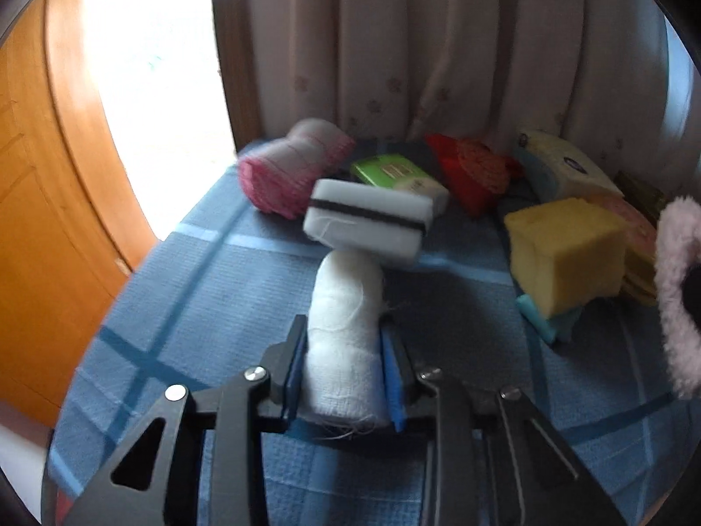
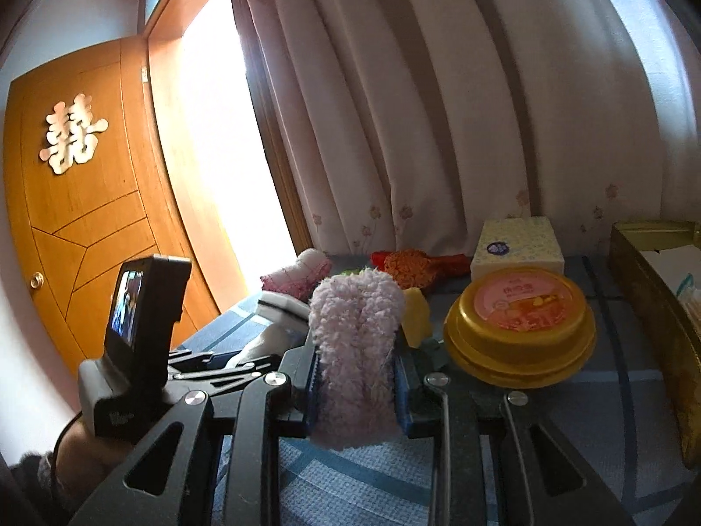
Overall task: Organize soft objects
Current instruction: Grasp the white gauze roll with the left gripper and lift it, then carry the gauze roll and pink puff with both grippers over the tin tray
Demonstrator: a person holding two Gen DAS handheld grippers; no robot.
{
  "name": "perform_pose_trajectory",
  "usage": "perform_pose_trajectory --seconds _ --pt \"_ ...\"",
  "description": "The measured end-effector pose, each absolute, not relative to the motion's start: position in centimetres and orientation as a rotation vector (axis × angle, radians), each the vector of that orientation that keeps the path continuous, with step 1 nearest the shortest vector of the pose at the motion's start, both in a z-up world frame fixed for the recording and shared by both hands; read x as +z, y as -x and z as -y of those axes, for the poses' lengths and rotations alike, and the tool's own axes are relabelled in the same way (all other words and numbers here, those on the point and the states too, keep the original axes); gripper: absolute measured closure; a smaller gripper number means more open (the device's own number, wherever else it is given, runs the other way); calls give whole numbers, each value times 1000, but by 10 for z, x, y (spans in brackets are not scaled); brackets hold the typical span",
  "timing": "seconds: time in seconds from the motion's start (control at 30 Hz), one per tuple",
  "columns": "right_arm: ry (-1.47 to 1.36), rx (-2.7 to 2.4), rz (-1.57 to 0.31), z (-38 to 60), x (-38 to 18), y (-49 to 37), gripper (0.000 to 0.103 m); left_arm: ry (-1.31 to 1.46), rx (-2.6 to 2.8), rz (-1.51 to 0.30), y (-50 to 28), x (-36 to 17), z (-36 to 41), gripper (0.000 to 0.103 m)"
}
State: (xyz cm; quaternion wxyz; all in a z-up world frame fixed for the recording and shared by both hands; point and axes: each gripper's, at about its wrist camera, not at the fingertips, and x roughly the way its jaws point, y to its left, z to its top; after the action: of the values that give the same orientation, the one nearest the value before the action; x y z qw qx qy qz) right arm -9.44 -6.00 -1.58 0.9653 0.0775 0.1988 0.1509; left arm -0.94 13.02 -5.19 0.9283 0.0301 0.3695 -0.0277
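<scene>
Nearest in the left wrist view: left tool (image 1: pixel 341 366) clamped on a white gauze roll (image 1: pixel 341 342), blue pads pressed into its sides, roll pointing away over the blue checked cloth (image 1: pixel 184 307) covering the surface. Resting on or just past the roll's far end, a white sponge with a dark stripe (image 1: pixel 372 221); contact not certain from this angle.

Nearest in the right wrist view: right tool (image 2: pixel 357 377) gripping a fluffy pink piece (image 2: pixel 355 350), held upright clear of the cloth, jaws pinched into the pile.

Further in, toward the right side of the surface: yellow sponge block (image 1: pixel 565 250) stacked on a teal piece (image 1: pixel 547 320); beside it a round yellow tub (image 2: pixel 521 328) with a pink lid label.

Along the far edge, against the curtain (image 1: pixel 438 44): pink and white rolled cloth (image 1: pixel 293 171) near the far left corner, green packet (image 1: pixel 390 171) next to it, red and orange knitted item (image 1: pixel 473 171), then a pale tissue pack (image 1: pixel 565 166). At the right edge, an open gold box (image 2: pixel 648 271), contents unclear.

Judged from this: sorting under way, not finished. Two soft things in hand and not yet set down; sponges, cloths and packs loosely gathered at the far edge with no clear order. Possibly meant for the gold box, though not knowable here. Most of the placing left to do.
</scene>
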Motion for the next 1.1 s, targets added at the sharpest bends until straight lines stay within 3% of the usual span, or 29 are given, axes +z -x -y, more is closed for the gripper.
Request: perform_pose_trajectory --seconds 0.6,1.1 --pt "-209 242 -363 101 -13 112 74 85 -101 -558 59 -37 -132 73" --pt "-214 211 -318 114 -11 126 74 97 -183 -410 91 8 -115 73"
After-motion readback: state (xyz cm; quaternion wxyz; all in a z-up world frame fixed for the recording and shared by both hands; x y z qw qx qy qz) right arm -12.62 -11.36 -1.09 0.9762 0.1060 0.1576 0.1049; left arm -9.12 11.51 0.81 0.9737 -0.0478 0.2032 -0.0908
